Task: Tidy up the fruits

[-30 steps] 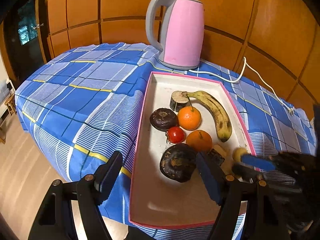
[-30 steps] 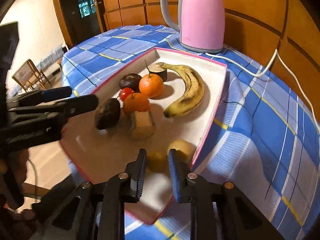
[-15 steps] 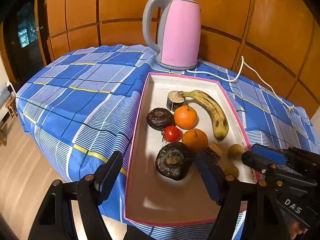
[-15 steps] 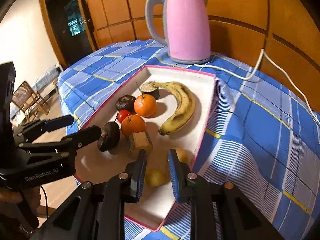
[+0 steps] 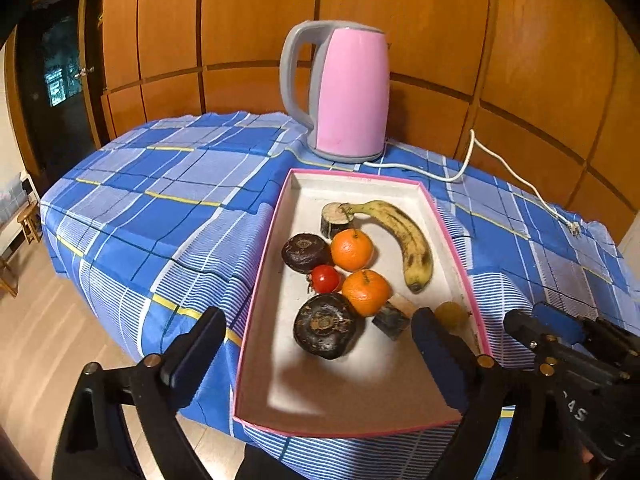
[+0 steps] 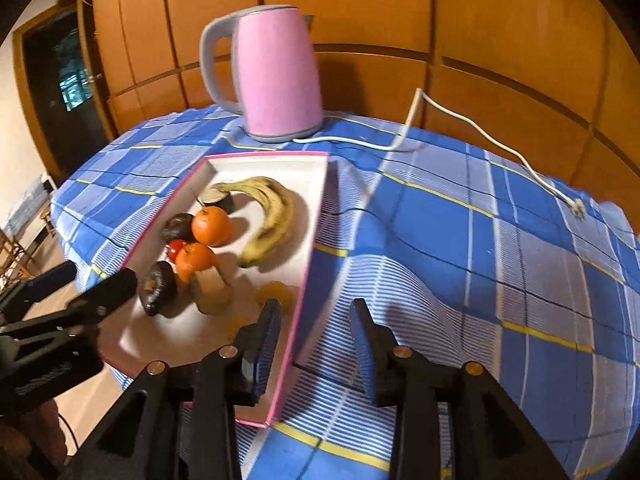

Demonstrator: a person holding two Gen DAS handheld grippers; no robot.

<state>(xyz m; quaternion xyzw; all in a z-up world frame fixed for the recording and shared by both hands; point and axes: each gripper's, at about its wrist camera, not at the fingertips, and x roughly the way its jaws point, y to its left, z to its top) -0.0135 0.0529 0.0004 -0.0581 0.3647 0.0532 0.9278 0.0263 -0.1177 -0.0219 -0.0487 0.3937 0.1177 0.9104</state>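
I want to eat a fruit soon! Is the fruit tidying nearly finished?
Looks nearly done: the banana, both oranges and the tomato all lie in the pink-rimmed tray. Both the left gripper and right gripper are opening and hold nothing. No fruit shows on the tablecloth.

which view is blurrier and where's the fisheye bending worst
Right wrist view: motion blur smears the banana and the small yellow fruit in the tray. Left wrist view: sharp, with a soft shadow on the tray floor. Both views: the wall panels bow at the edges.

Pink kettle [image 5: 348, 96] on checked tablecloth [image 5: 160, 208]
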